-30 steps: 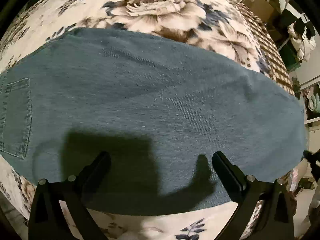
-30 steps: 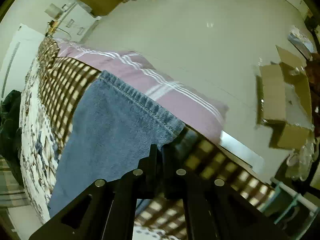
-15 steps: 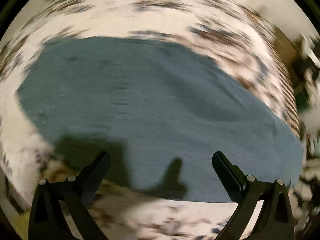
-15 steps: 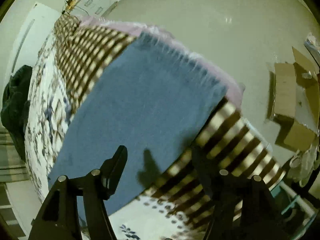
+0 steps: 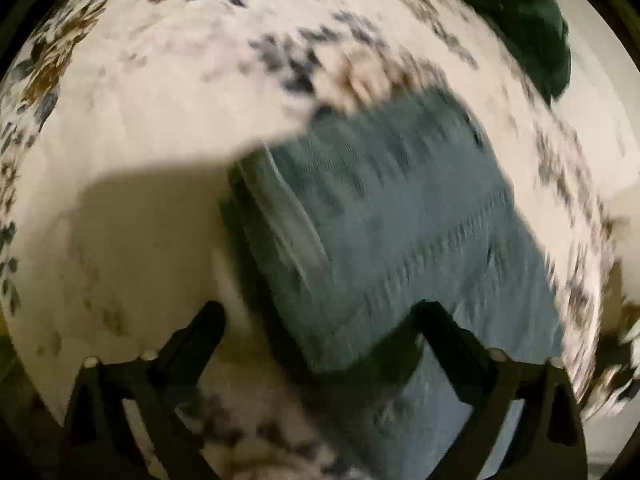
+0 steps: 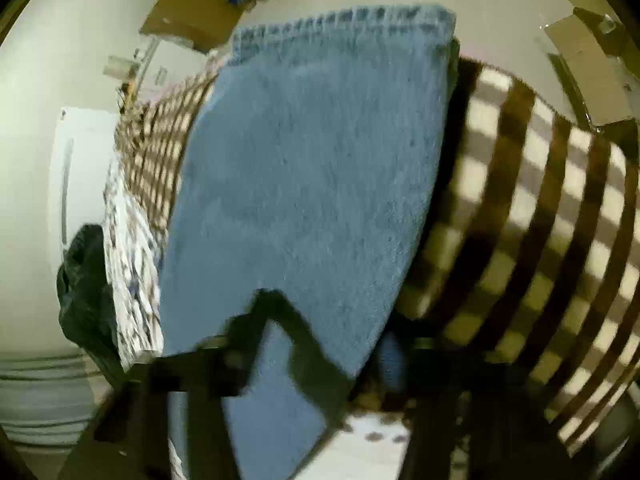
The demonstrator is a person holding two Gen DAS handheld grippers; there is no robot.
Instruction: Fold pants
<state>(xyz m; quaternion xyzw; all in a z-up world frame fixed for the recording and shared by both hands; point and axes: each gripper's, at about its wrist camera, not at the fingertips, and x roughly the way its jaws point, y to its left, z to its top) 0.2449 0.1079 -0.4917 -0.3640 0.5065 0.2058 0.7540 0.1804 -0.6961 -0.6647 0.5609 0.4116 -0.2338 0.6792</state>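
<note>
Pants (image 5: 404, 232): blue denim, lying on the bed; in the left wrist view the waist end is showing a pale band along its left edge, blurred by motion.
Pants leg (image 6: 312, 168): in the right wrist view, stretching away across the bed, its stitched hem (image 6: 344, 24) reaching the far edge above the floor.
Left hand-held gripper (image 5: 320, 316): fingers standing wide apart, gripping nothing; the right finger (image 5: 448, 336) is showing over the denim, the left finger (image 5: 196, 340) over bare bedding beside it.
Right hand-held gripper (image 6: 332, 344): blurred; fingers appearing spread, with the near edge of the leg lying between them; whether either is touching cloth cannot be told.
Floral bedspread (image 5: 168, 92): cream with brown and blue flowers, lying under the pants.
Checked blanket (image 6: 520, 200): brown and cream, lying under the leg toward the hem.
Dark green garment (image 5: 532, 28): bunched at the bed's far edge.
Cardboard boxes (image 6: 588, 52): sitting open on the pale floor (image 6: 496, 12) beyond the bed.
</note>
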